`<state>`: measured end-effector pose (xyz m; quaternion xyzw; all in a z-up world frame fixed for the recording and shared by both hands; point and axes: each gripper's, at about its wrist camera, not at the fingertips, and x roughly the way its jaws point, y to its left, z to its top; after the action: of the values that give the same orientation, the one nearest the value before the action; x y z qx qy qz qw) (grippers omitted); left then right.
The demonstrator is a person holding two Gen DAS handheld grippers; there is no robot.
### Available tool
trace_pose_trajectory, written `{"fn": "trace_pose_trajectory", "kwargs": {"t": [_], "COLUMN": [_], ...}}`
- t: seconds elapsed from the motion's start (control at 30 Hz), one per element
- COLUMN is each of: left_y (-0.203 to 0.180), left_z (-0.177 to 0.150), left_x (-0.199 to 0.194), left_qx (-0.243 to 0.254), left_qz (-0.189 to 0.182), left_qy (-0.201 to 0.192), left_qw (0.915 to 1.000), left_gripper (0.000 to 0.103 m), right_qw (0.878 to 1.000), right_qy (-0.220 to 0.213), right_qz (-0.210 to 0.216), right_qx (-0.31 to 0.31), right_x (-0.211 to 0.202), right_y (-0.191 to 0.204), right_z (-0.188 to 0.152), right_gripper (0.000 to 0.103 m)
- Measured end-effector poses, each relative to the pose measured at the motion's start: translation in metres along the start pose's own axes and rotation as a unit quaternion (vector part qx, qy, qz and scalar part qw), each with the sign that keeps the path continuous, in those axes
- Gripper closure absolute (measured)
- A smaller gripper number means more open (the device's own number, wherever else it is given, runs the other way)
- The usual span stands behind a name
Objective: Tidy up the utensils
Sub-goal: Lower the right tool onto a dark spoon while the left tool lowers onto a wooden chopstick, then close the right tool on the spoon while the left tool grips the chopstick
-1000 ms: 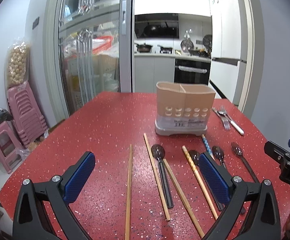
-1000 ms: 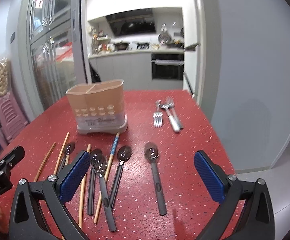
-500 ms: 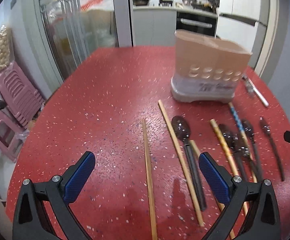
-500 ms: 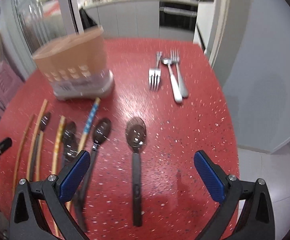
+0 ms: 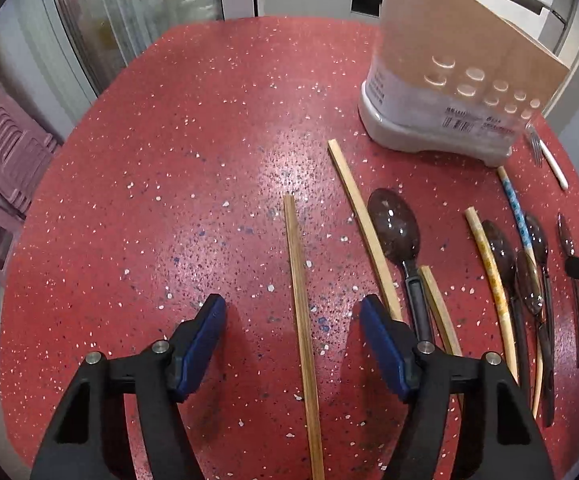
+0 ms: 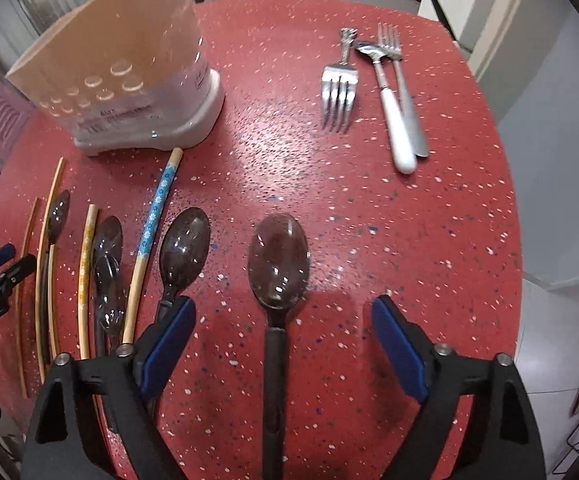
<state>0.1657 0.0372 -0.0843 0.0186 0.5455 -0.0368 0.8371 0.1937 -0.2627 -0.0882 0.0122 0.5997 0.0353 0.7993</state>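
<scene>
A tan utensil holder (image 5: 461,76) on a white base stands on the red table; it also shows in the right wrist view (image 6: 125,68). My left gripper (image 5: 292,312) is open and low over the table, its fingers either side of a wooden chopstick (image 5: 300,300). More chopsticks (image 5: 363,224) and dark spoons (image 5: 399,240) lie to its right. My right gripper (image 6: 283,316) is open, straddling the handle of a dark spoon (image 6: 278,264). Another dark spoon (image 6: 183,252) and a blue-patterned chopstick (image 6: 153,228) lie left of it.
Two metal forks (image 6: 339,84) and a white-handled spoon (image 6: 389,108) lie at the far right of the table (image 6: 429,240). Pink stools (image 5: 5,152) stand on the floor left. The table edge drops off close on the right.
Both grippers have tilted down and moved close to the table. The left now straddles the single chopstick, the right straddles the lone spoon. Both jaws have narrowed but stay open.
</scene>
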Motion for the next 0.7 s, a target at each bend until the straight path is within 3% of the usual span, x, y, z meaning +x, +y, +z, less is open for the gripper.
{"fn": "trace_pose_trajectory", "kwargs": {"t": [0.07, 0.3, 0.4, 0.5, 0.53, 0.57, 0.7], "left_y": [-0.001, -0.006, -0.011, -0.024, -0.026, -0.027, -0.025], "left_z": [0.002, 0.025, 0.036, 0.041, 0.042, 0.044, 0.035], "left_x": [0.001, 0.009, 0.009, 0.008, 0.008, 0.008, 0.006], "left_qx": [0.006, 0.026, 0.05, 0.078, 0.082, 0.081, 0.056], "left_qz": [0.0, -0.012, -0.023, -0.031, -0.033, -0.033, -0.049], "left_qy": [0.005, 0.039, 0.048, 0.051, 0.051, 0.048, 0.03], "left_qw": [1.0, 0.9988, 0.9973, 0.9952, 0.9948, 0.995, 0.9968], "left_gripper": [0.012, 0.018, 0.034, 0.063, 0.071, 0.072, 0.072], "right_qw": [1.0, 0.999, 0.998, 0.998, 0.998, 0.998, 0.999], "right_qy": [0.014, 0.038, 0.043, 0.044, 0.044, 0.043, 0.036], "right_qz": [0.001, -0.022, -0.02, -0.015, -0.014, -0.012, 0.007], "right_qx": [-0.003, -0.033, -0.037, -0.045, -0.046, -0.046, -0.035], "right_x": [0.007, 0.016, 0.015, 0.013, 0.013, 0.011, 0.008], "right_y": [0.003, 0.014, 0.015, 0.014, 0.013, 0.012, 0.007], "right_z": [0.005, 0.015, 0.019, 0.02, 0.021, 0.021, 0.02], "right_gripper": [0.024, 0.026, 0.034, 0.055, 0.067, 0.072, 0.072]}}
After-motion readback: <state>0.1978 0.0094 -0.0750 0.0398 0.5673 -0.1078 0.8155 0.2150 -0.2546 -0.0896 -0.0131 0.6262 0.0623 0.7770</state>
